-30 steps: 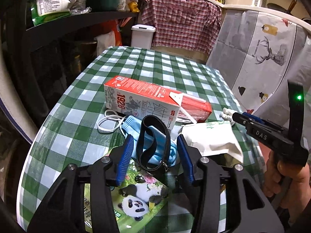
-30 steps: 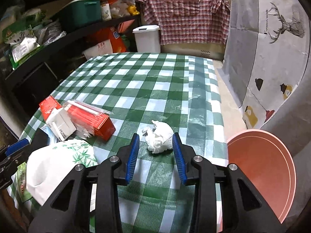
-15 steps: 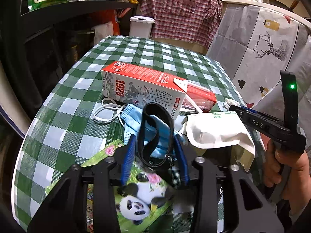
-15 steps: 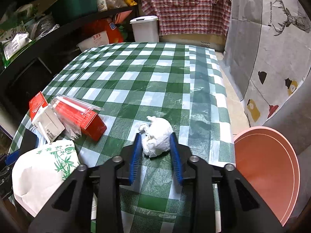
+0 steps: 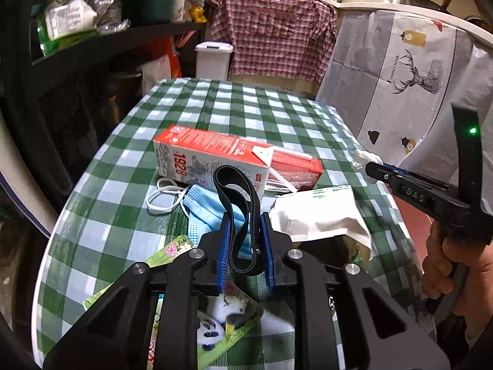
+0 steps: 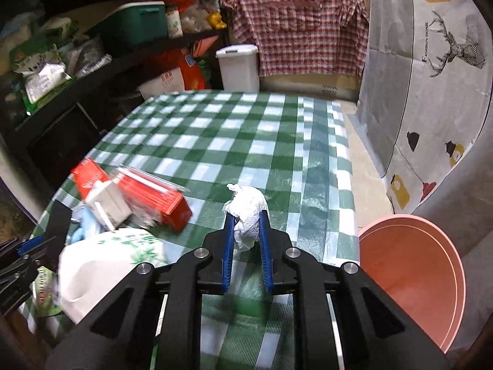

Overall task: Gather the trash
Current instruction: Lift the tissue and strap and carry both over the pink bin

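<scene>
Tissue, a crumpled white wad (image 6: 248,215), sits pinched between the right gripper's (image 6: 246,240) closing jaws, above the green-checked tabletop (image 6: 246,141). Left gripper's (image 5: 245,246) jaws are closing on a black elastic strap loop (image 5: 237,203).

— How many things do we count around the milk carton (image 5: 197,160)?

— One carton itself. Just behind it, one red box in clear wrap (image 5: 295,171). In front of it, one blue face mask (image 5: 205,199) and one black strap loop (image 5: 237,191). Right of the carton, one white bag (image 5: 320,215) and one crumpled tissue (image 6: 248,212).

— And nearer us than the carton?

— One panda packet (image 5: 212,326). Off the table, we count one pink basin (image 6: 413,280).
</scene>
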